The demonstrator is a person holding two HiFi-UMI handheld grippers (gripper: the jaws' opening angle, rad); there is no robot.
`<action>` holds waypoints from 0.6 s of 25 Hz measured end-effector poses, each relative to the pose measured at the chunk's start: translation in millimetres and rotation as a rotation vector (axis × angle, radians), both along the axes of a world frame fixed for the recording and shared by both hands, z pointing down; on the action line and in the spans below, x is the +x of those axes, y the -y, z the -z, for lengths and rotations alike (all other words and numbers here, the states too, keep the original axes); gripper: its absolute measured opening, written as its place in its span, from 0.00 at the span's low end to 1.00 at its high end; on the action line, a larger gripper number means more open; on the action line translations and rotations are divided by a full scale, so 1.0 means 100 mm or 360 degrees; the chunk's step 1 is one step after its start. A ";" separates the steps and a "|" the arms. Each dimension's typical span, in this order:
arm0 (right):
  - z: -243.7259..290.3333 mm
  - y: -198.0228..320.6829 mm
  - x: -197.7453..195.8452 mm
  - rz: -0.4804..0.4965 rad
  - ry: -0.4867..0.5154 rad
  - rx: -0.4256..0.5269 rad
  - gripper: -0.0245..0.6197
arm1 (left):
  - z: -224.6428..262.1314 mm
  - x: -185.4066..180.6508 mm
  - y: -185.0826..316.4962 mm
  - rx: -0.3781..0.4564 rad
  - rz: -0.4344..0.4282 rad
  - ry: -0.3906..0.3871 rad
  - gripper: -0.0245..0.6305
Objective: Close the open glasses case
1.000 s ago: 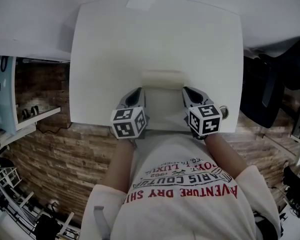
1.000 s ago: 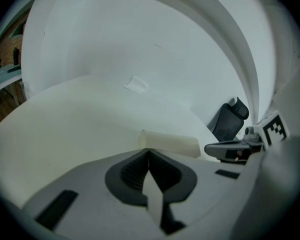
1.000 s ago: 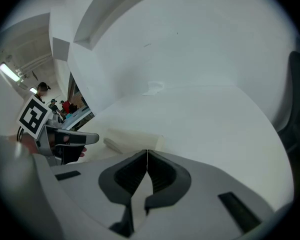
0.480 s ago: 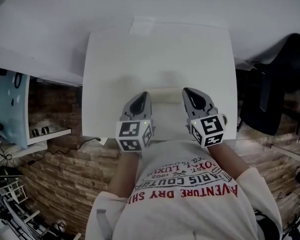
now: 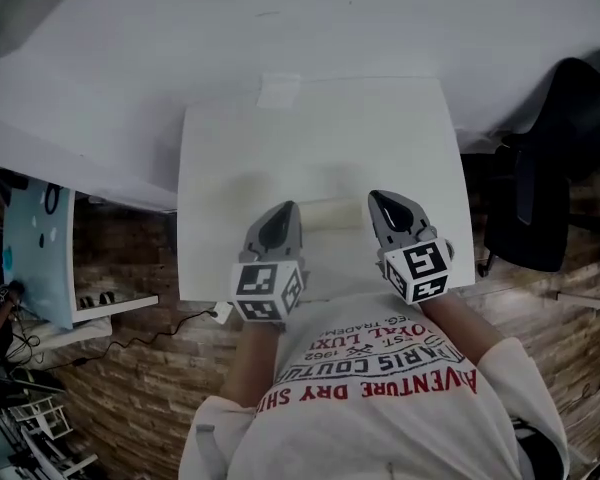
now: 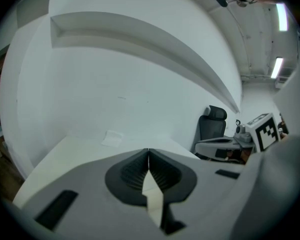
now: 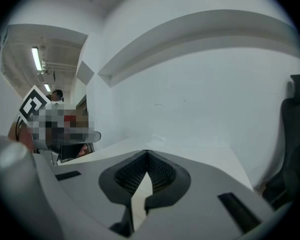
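A cream glasses case (image 5: 331,212) lies on the white table (image 5: 310,148), near its front edge. Only its far part shows in the head view, and I cannot tell whether its lid is up or down. My left gripper (image 5: 281,218) hovers at the case's left side and my right gripper (image 5: 387,208) at its right side. In the left gripper view the left gripper (image 6: 149,153) has its jaws shut tip to tip on nothing. The right gripper (image 7: 147,154) is shut on nothing too. Neither gripper view shows the case.
A small white slip of paper (image 5: 278,90) lies at the table's far edge, also in the left gripper view (image 6: 111,138). A black office chair (image 5: 540,188) stands right of the table. A light blue shelf unit (image 5: 38,258) is at the left, over a brick-patterned floor.
The head view has pulled back and the table looks smaller. Both grippers have kept their places on either side of the case, still shut.
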State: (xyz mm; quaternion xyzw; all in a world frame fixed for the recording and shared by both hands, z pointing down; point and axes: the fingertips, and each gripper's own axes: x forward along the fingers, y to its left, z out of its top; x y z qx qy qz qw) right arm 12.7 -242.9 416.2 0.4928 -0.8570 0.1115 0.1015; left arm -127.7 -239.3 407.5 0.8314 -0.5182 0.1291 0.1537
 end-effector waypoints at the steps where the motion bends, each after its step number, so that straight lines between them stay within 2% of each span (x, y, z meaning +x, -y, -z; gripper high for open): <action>1: 0.00 0.00 0.01 -0.0003 -0.0002 -0.0005 0.06 | -0.01 0.00 0.01 -0.0004 0.0000 -0.0001 0.04; 15: -0.07 0.03 0.13 -0.0070 0.0000 -0.0053 0.06 | -0.07 0.14 0.03 -0.0027 -0.0033 -0.0010 0.04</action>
